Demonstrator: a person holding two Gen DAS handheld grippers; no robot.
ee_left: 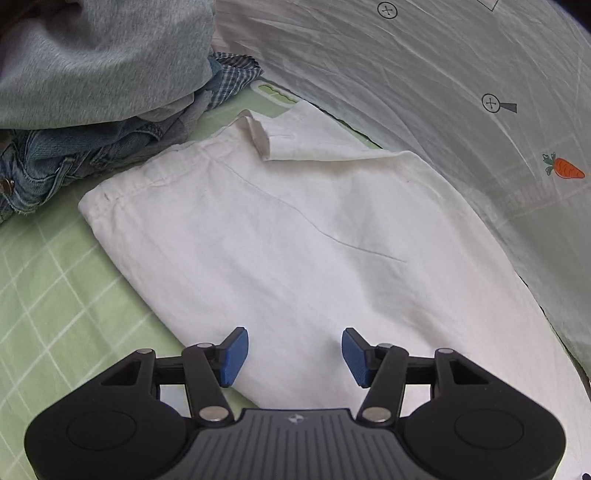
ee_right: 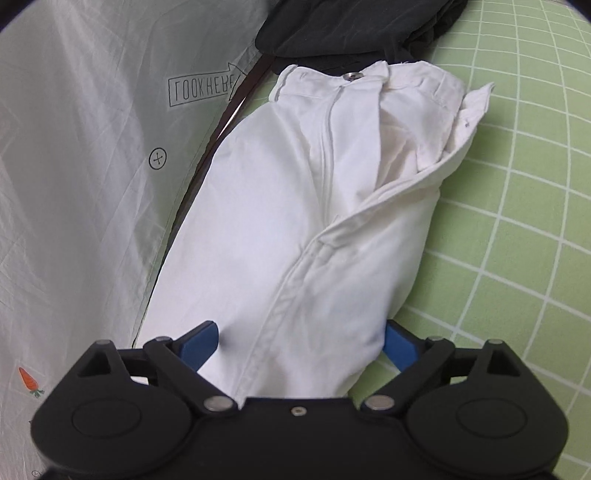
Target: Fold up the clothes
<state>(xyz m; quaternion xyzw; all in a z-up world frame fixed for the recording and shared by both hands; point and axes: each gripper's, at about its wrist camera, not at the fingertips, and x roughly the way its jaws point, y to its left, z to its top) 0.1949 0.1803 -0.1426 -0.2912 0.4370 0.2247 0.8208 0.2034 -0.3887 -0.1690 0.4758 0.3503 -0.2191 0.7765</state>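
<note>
White trousers lie folded lengthwise on a green checked sheet. In the left wrist view their hem end points away, with one cuff corner turned up. My left gripper is open just above the white cloth, touching nothing. In the right wrist view the trousers show their waistband and metal button at the far end. My right gripper is open with the folded cloth lying between its blue fingers, not pinched.
A pile of grey and denim clothes lies at the left wrist view's upper left. A dark garment lies beyond the waistband. A pale printed sheet with carrots borders the trousers, also seen in the right wrist view.
</note>
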